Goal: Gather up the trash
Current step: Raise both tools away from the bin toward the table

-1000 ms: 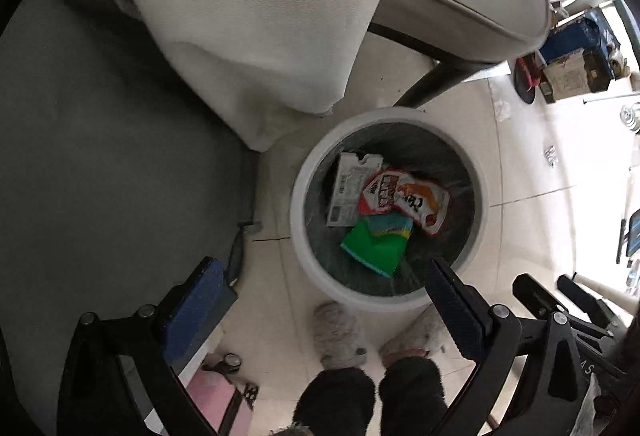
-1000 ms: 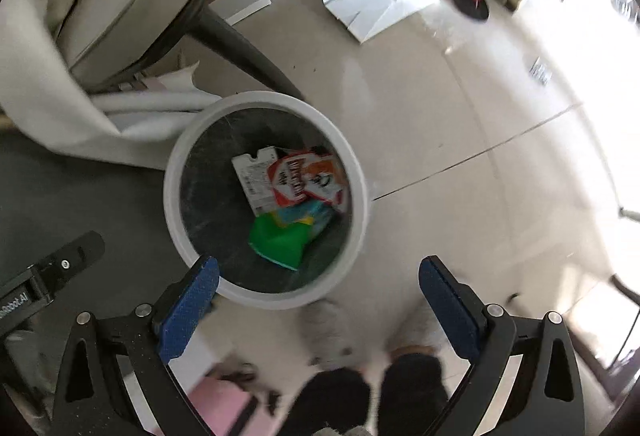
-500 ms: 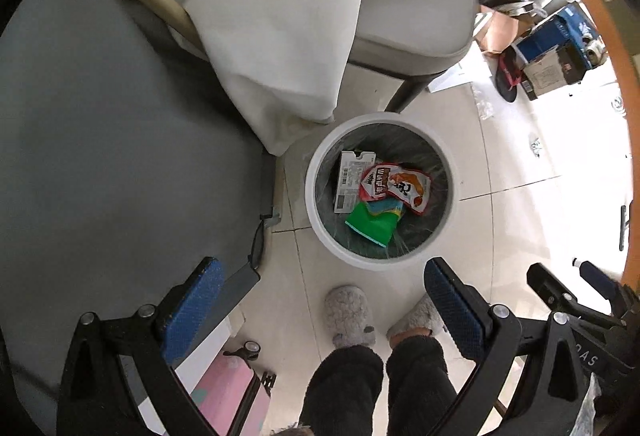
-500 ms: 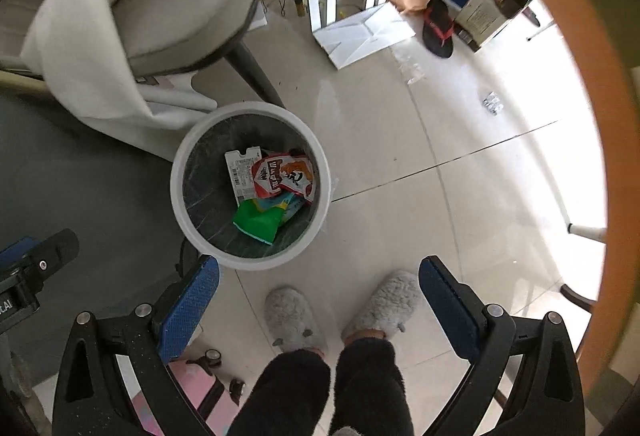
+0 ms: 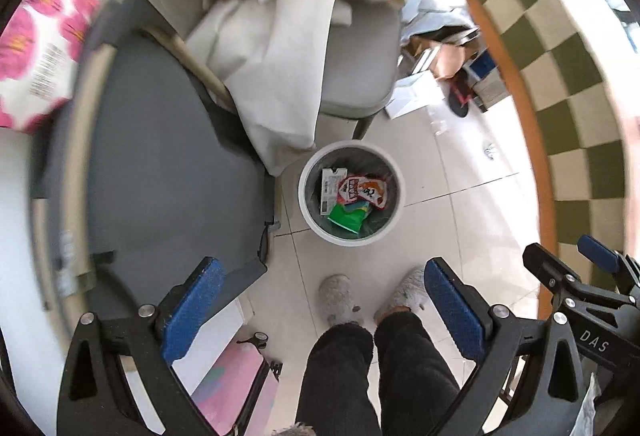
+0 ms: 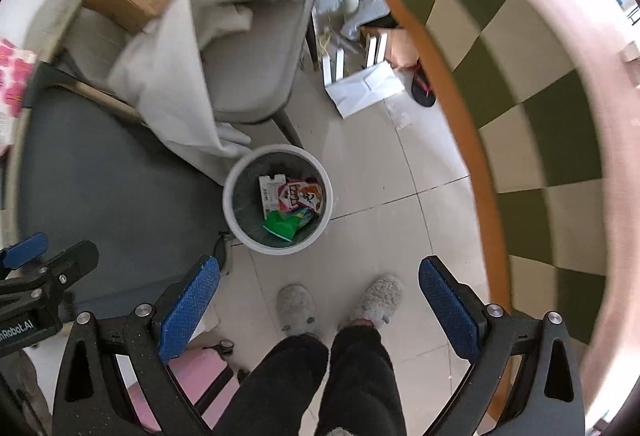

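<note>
Left wrist view: the left gripper [image 5: 320,308] hangs high over the floor, jaws spread and empty. Beyond the feet, the white trash bin [image 5: 394,171] already holds wrappers [image 5: 352,195].

Right wrist view: the right gripper [image 6: 320,304] likewise has its jaws spread, holding nothing. Collection looks largely done; loose papers [image 6: 366,85] remain far right.

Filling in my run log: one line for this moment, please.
left gripper: open, empty | right gripper: open, empty | bin: holds wrappers
</note>
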`<control>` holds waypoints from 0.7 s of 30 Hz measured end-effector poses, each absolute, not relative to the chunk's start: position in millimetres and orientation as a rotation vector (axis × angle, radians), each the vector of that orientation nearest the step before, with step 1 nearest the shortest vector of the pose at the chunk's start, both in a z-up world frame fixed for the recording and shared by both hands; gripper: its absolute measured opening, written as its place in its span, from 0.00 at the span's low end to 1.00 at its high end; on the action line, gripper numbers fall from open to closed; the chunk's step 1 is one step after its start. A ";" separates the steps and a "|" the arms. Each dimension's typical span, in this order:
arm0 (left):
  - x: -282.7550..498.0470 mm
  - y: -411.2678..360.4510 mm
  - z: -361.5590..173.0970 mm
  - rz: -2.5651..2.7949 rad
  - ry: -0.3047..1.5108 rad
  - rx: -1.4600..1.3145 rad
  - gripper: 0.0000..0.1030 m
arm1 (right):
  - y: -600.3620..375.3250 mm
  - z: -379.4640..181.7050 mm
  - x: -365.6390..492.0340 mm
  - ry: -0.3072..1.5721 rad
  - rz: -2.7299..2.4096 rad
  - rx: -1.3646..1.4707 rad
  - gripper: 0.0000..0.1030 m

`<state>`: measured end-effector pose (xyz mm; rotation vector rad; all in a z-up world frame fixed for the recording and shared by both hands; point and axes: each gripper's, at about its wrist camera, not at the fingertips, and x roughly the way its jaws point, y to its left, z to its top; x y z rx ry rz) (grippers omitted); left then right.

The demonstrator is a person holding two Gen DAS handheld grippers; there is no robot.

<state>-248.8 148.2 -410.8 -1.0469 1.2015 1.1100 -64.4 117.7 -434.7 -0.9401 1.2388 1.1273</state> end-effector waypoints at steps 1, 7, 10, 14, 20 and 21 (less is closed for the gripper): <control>-248.7 145.2 -398.2 1.109 1.195 -1.043 1.00 | 114.1 -418.4 -64.5 1.235 1.134 -0.931 0.98; -251.5 125.2 -329.1 1.120 1.151 -1.014 1.00 | 92.4 -346.3 -66.1 1.217 1.149 -0.909 0.98; -253.1 117.6 -299.4 1.134 1.133 -0.990 1.00 | 84.1 -317.0 -65.9 1.212 1.173 -0.889 0.98; -252.5 114.6 -273.3 1.157 1.120 -0.968 1.00 | 78.8 -287.9 -60.2 1.221 1.211 -0.836 0.98; -213.9 133.9 -243.2 1.189 1.096 -0.876 1.00 | 85.6 -259.8 -7.9 1.294 1.182 -0.680 0.98; -202.5 139.2 -238.7 1.185 1.093 -0.861 1.00 | 87.5 -258.1 7.0 1.303 1.168 -0.659 0.98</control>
